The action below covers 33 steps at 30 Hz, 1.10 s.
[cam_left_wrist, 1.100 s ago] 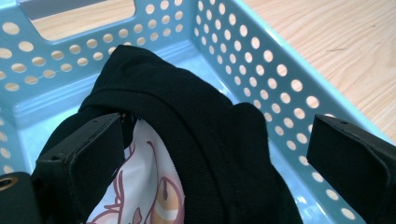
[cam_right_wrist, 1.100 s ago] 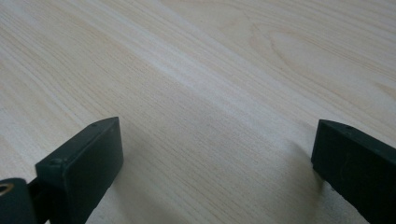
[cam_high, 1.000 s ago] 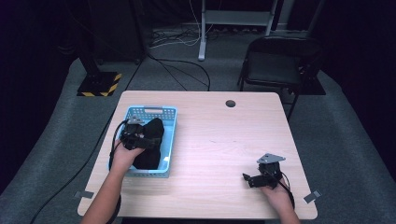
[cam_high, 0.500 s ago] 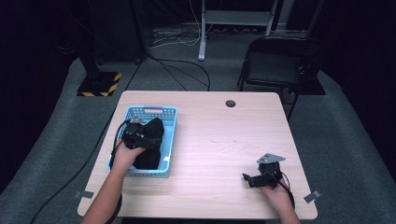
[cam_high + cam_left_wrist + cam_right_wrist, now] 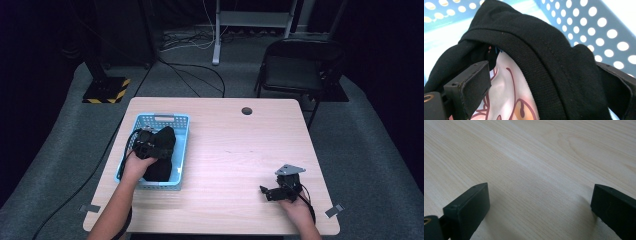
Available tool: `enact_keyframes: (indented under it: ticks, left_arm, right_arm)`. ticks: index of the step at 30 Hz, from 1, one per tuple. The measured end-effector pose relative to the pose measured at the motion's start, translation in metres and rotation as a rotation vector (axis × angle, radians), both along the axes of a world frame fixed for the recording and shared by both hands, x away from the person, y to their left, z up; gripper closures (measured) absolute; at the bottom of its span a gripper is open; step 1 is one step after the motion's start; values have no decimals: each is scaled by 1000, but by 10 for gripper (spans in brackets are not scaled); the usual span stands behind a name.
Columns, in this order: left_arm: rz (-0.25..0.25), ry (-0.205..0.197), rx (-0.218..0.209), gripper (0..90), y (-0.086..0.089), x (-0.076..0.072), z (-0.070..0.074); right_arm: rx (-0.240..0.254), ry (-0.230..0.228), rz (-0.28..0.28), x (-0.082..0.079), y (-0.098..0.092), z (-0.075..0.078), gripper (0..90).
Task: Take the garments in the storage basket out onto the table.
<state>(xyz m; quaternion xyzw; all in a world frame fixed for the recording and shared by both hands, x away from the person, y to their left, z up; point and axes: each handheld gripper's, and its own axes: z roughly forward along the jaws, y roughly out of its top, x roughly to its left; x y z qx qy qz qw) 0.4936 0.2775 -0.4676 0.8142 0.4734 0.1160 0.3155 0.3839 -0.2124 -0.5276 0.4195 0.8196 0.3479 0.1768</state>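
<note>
Left gripper (image 5: 150,145) in the basket (image 5: 162,120) among black cloth (image 5: 161,167); right gripper (image 5: 279,191) idle on the table (image 5: 235,150).

The high view takes in one blue basket at the table's left, one bundle of cloth inside it, two grippers well apart, and one chair (image 5: 295,65) behind. The left gripper view adds what that view lacks: the cloth (image 5: 554,60) is a garment with a ribbed hem and a pale printed patch, lying between jaws that stand wide apart, draped over one of them; whether they pinch it I cannot tell. The right gripper view has its jaws spread wide over bare wood (image 5: 536,170), holding nothing.
</note>
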Motion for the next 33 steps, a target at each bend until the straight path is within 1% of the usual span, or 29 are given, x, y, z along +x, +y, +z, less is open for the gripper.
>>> enact_keyframes:
  ticks: [3,7,11,16,18,21,23,25,28,33]
  left_arm:
    - [-2,3,15,63,-1,0,-1]
    - [8,9,33,94,-2,1,-2]
    - [16,26,44,127,-5,2,-3]
    - [20,29,93,192,-9,2,-2]
    - [24,18,108,249,-9,1,-1]
    - [20,-1,109,362,-9,-1,2]
    - [11,-11,117,419,-9,-3,5]
    - [7,-28,112,463,-8,-5,8]
    - [7,-44,104,500,-6,-7,14]
    - [4,-72,99,526,-3,-11,22]
  right_arm:
    - [0,0,0,0,0,0,15]
    - [0,0,0,0,0,0,15]
    - [0,0,0,0,0,0,15]
    - [0,0,0,0,0,0,15]
    - [0,0,0,0,0,0,15]
    - [0,0,0,0,0,0,15]
    - [1,0,0,0,0,0,15]
    - [1,1,0,0,0,0,15]
    - [1,0,0,0,0,0,14]
    - [0,1,0,0,0,0,15]
